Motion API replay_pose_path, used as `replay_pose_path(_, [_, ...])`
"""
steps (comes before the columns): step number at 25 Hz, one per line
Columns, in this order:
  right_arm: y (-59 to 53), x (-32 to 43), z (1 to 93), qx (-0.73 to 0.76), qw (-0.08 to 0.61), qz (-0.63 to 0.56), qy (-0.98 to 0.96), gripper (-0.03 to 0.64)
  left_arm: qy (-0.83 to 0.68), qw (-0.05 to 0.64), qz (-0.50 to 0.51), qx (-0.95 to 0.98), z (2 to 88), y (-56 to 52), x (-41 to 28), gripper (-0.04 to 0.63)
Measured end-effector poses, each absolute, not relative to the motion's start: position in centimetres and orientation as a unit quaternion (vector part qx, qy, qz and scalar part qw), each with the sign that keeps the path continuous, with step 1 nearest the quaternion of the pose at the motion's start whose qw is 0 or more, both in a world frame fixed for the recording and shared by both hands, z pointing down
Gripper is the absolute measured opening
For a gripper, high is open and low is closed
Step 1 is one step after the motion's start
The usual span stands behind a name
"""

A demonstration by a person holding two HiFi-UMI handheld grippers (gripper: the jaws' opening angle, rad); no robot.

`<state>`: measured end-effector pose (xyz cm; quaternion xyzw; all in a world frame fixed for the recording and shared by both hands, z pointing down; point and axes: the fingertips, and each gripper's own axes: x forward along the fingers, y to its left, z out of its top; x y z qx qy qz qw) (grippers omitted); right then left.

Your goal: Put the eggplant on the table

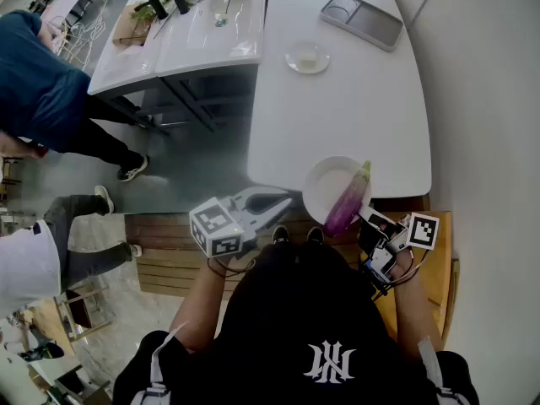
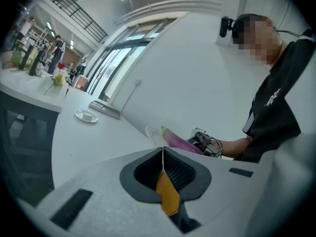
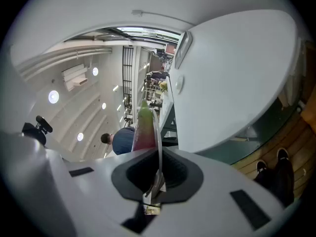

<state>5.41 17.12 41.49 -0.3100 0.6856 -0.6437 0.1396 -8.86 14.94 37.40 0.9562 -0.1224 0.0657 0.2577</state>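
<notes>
At the worktop's (image 1: 337,99) near edge, the right tongs (image 1: 366,218) pinch the plate (image 1: 323,184) by its rim, seemingly to tip off the eggplant (image 1: 348,199) lying on it, while the left tongs (image 1: 283,202) wait closed and empty alongside.

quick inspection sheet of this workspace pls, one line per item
surface: white table, mostly bare
job's things: eggplant lying on a plate at the near edge
clutter: saucer and tray at the far end
grippers: right gripper shut on the plate's rim; left gripper shut, empty
cables: wires at the right gripper
surroundings: people standing to the left; second table with plants
</notes>
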Motion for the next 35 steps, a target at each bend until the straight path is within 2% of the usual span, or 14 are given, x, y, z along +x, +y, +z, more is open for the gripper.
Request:
replay_pose_path(12, [18.3, 6.8, 42.3, -0.321, 0.130, -0.647, 0.679, 0.009, -0.090, 0.260, 0.070, 0.959, 37.5, 16.1, -7.3, 0.008])
replay_pose_path(26, [16.9, 6.1, 42.4, -0.345, 0.140, -0.645, 0.667, 0.009, -0.094, 0.224, 0.097, 0.965, 37.7, 15.2, -9.3, 0.008])
replay_pose_path(35, [15.7, 5.1, 42.7, -0.358, 0.134, -0.637, 0.670, 0.009, -0.089, 0.215, 0.075, 0.970, 36.6, 12.7, -9.4, 0.008])
